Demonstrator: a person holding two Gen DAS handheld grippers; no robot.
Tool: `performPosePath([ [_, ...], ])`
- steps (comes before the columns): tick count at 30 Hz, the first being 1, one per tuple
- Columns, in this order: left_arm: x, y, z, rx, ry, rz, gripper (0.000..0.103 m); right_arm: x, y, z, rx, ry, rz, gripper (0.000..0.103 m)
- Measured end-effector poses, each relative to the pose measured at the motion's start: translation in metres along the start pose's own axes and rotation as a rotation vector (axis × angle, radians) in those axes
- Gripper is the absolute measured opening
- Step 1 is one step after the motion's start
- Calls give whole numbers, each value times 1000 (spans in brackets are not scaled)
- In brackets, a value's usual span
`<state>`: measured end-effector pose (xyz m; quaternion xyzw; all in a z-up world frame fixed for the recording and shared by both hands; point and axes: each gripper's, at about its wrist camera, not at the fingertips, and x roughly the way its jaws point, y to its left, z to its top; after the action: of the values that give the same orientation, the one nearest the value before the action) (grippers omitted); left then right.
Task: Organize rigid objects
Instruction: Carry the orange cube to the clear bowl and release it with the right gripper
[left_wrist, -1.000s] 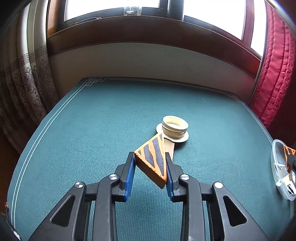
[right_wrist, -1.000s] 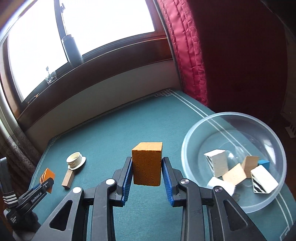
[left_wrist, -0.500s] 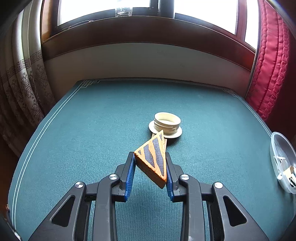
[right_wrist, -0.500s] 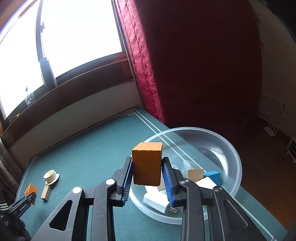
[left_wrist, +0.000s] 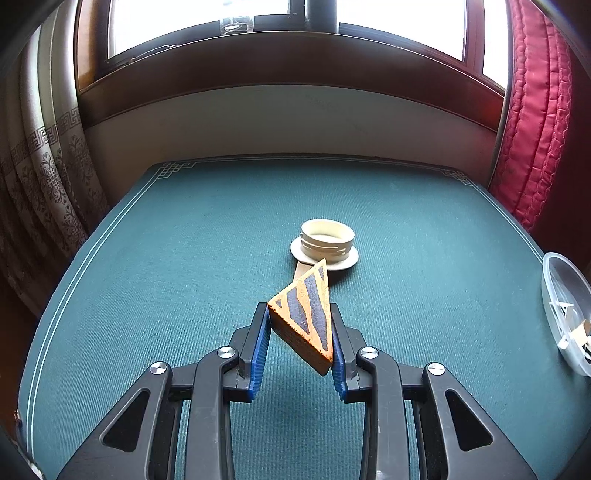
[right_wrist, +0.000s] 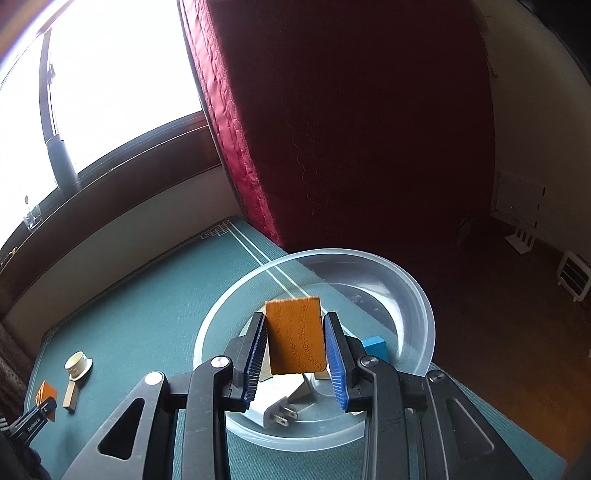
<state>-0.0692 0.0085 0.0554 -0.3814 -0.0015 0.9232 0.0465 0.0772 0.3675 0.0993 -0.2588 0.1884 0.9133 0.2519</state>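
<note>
Each black hand-held gripper (left_wrist: 299, 343) has blue ribbed pads (right_wrist: 337, 365), silver screws.

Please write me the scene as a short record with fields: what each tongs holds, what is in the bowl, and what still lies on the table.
left tongs: shut on the striped orange wedge, held above the table
right tongs: shut on the plain orange block, held over the clear bowl
bowl contents: blue block, white plug adapter, other pieces partly hidden
on the table: cream ring part and a small wooden block beside it
table: green cloth surface
</note>
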Motion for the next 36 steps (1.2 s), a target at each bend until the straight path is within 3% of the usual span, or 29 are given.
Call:
performPosePath([
  [3,0,-1,0,6,-2,0,30,0,-6,-1,27,-3,3,49],
  [15,-2,-6,0,15,-12,-13,30,-5,-19,-1,49,-51,-10,56],
  [19,-3,-10,0,8,-2,-31,30,-8,-24,0,60,-86,-17,69],
  [23,-2,-20,0,21,23,-48,30,-9,-25,3,57,-111,-15,73],
  [26,-5,-35,0,45,30,-70,30,-9,-27,3,67,-129,-14,79],
  [36,-19,-119,2,185,31,-201,30,-14,-25,-1,68,-191,-17,84],
])
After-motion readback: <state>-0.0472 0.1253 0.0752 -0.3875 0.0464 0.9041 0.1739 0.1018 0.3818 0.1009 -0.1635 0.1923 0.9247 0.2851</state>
